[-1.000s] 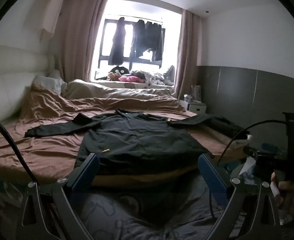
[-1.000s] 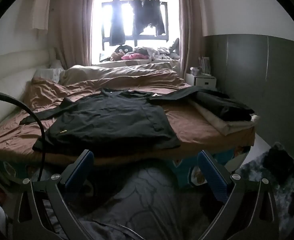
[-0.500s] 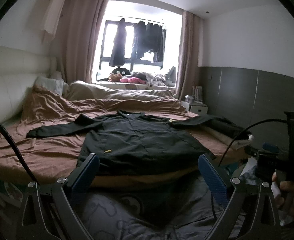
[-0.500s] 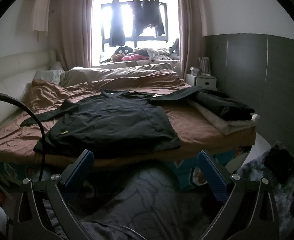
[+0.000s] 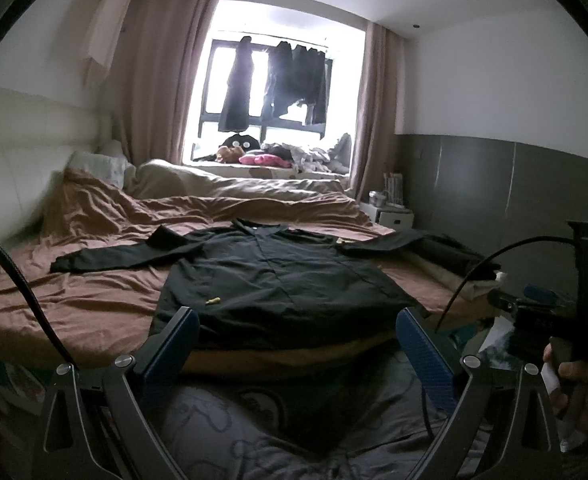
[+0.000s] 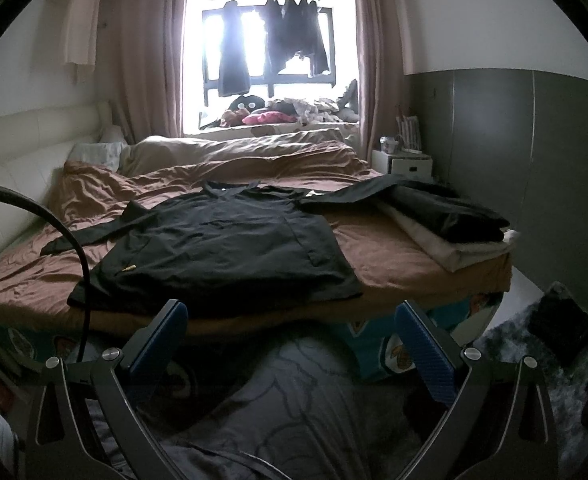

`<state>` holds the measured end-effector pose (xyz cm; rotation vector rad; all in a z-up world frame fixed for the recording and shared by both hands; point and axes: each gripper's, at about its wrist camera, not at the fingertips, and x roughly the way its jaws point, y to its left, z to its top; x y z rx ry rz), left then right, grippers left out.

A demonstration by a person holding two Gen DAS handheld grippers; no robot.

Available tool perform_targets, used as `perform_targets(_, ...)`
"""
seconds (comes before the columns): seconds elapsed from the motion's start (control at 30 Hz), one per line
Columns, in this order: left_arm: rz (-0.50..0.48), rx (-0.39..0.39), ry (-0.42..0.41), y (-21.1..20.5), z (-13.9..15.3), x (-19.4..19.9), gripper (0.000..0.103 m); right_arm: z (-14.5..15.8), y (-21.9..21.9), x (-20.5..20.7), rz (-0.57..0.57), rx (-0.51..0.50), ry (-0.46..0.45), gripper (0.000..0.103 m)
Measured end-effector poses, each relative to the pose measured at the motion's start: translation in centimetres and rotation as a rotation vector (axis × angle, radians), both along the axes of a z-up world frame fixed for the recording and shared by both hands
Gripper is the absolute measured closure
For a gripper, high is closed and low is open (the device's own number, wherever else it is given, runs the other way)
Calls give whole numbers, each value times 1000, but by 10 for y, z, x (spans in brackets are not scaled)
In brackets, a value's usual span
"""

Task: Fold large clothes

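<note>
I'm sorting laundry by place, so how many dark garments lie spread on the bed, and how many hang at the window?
Spread on the bed: 1, the black shirt
Hanging at the window: at least 3, hanging clothes; exact number unclear against the glare
Total: at least 4

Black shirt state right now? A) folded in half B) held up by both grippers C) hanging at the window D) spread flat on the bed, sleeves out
D: the black shirt lies spread flat on the bed, sleeves out to both sides; both grippers, left gripper and right gripper, are open and short of it.
</note>
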<state>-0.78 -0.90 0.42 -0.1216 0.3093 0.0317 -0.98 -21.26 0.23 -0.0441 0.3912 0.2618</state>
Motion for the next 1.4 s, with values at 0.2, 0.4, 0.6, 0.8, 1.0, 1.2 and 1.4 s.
perform_targets(0.2, -2, 1, -5, 2, -2, 1, 4, -1, 2, 1, 3, 3, 8, 0)
perform_targets(0.4, -1, 3, -6, 2, -3, 1, 4, 1, 2, 1, 9, 10, -1, 0)
perform_targets(0.6, 16, 22, -13, 7, -3, -5, 4, 1, 5, 2, 9, 27, -11, 0)
perform_targets(0.8, 23, 7, -23, 13, -3, -11, 4, -2, 11, 3, 23, 18, -7, 0)
perform_targets(1.0, 23, 7, -23, 14, -3, -11, 4, -2, 11, 4, 25, 20, -5, 0)
perform_targets(1.2, 22, 9, -24, 14, -4, -12, 4, -3, 12, 3, 24, 23, -8, 0)
perform_targets(1.4, 24, 4, -20, 14, -4, -12, 4, -4, 13, 5, 22, 23, -4, 0)
